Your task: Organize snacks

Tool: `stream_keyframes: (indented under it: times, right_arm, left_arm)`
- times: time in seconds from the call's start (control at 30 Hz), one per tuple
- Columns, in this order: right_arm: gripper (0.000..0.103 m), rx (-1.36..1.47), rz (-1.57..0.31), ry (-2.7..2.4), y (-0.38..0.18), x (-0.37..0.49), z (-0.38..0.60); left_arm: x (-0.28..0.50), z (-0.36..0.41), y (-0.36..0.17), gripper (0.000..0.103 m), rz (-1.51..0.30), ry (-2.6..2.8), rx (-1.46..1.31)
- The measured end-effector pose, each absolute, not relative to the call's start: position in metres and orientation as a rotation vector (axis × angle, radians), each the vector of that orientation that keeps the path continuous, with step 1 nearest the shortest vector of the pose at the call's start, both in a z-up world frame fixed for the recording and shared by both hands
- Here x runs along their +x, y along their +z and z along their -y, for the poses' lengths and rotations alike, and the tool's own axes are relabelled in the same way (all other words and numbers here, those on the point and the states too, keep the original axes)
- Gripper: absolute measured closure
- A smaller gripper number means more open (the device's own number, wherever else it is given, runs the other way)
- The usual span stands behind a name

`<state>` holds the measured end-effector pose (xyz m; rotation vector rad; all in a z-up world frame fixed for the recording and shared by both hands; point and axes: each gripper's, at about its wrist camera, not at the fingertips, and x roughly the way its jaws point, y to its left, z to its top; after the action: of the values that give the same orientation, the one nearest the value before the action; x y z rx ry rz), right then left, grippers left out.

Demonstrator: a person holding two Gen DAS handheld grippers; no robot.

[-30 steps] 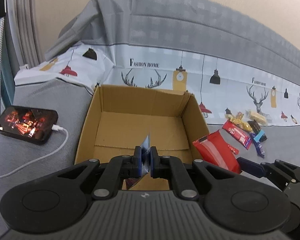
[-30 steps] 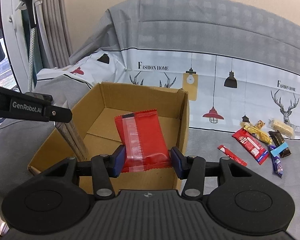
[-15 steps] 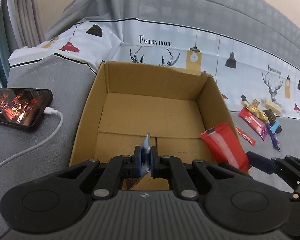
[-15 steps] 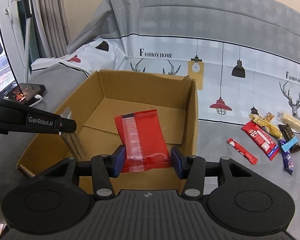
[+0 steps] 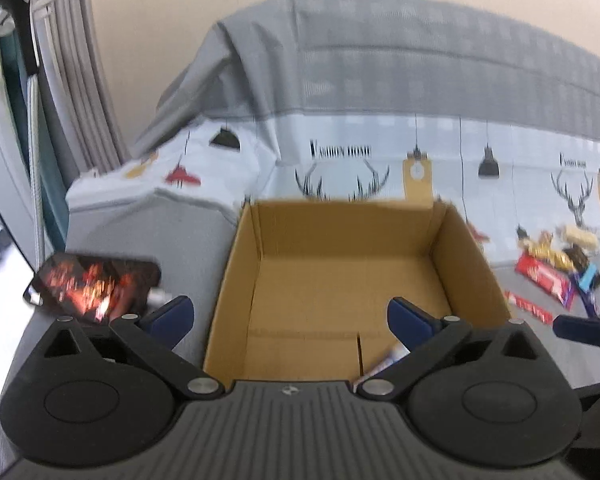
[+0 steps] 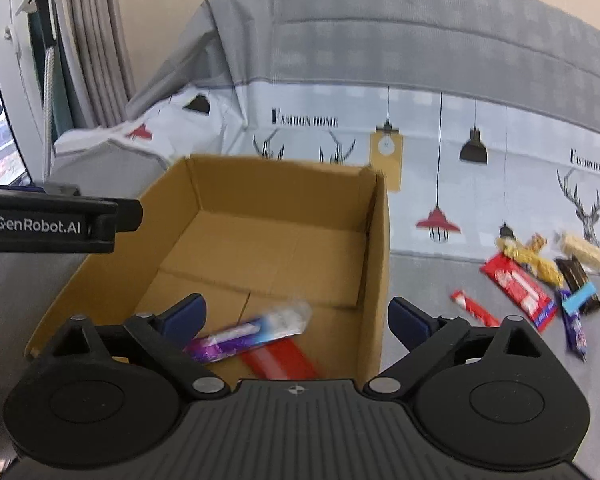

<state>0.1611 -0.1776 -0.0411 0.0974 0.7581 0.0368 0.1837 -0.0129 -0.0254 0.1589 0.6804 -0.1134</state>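
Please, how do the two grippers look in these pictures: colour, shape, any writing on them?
Both grippers, left gripper and right gripper, are matte black plastic with a ribbed body, two round discs, silver pivot screws and dark blue finger pads. One finger, seen from the side, bears white lettering "GenRobot.AI". No cables show.

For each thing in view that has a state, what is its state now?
cardboard box: open on top, upright.
purple packet: lying inside the box.
red packet: lying inside the box, under the purple packet.
left tongs: open, empty.
right tongs: open, empty.
phone: screen lit.
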Motion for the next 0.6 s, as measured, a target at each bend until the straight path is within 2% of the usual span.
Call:
stream_keyframes:
  times: [0.3,0.6]
  right_arm:
    - [0.004,0.143,-0.784,-0.003,-0.013,0.097,0.179]
    - [0.003,0.112,-0.666,-0.006,0.030,0.026,0.166]
  left_arm:
    - [0.117,-0.005,-0.032,0.000,-0.819,-0.055,0.079]
    - [0.041,-0.009,-0.011,0.000,-0.799,-0.018,0.052]
